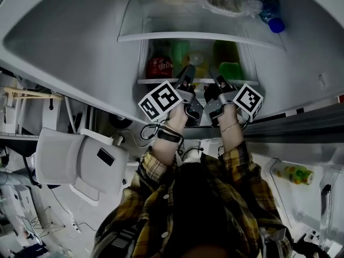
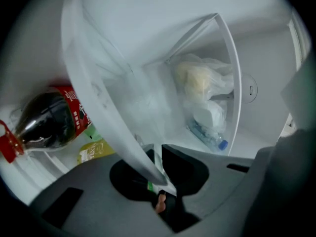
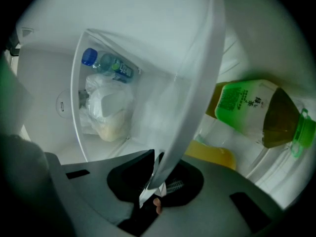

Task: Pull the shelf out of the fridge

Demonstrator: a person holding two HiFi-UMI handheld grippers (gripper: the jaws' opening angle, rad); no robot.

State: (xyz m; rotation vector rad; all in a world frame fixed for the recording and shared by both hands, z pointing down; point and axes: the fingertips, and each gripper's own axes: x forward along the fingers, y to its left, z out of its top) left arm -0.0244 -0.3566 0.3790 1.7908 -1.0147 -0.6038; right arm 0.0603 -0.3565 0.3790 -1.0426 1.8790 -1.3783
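Head view: fridge [image 1: 64, 42] noted open. The shelf [image 1: 156, 81] is seen inside the cavity, its front edge taken by left tongs [image 1: 189, 72] and right tongs [image 1: 216, 75], side by side.

Left gripper view: left tongs [image 2: 160, 177] are clamped on the shelf's clear edge [image 2: 113, 112], with a cola bottle [image 2: 47, 120] beside.

Right gripper view: right tongs [image 3: 155, 181] are likewise clamped on the shelf [image 3: 192, 98], with a green bottle [image 3: 256, 112] beside.

Grasp judged done; most of the withdrawal is left.

Above the clear glass fridge shelf [image 2: 98, 98] the room is bare, up to the next glass shelf [image 1: 161, 20]. That one is crowded by a white plastic food bag [image 2: 200, 83] and a blue-capped water bottle [image 3: 111, 65]. Underneath, a dark red-labelled cola bottle [image 2: 44, 120] on the left and a green-labelled drink bottle [image 3: 256, 110] on the right block the way.
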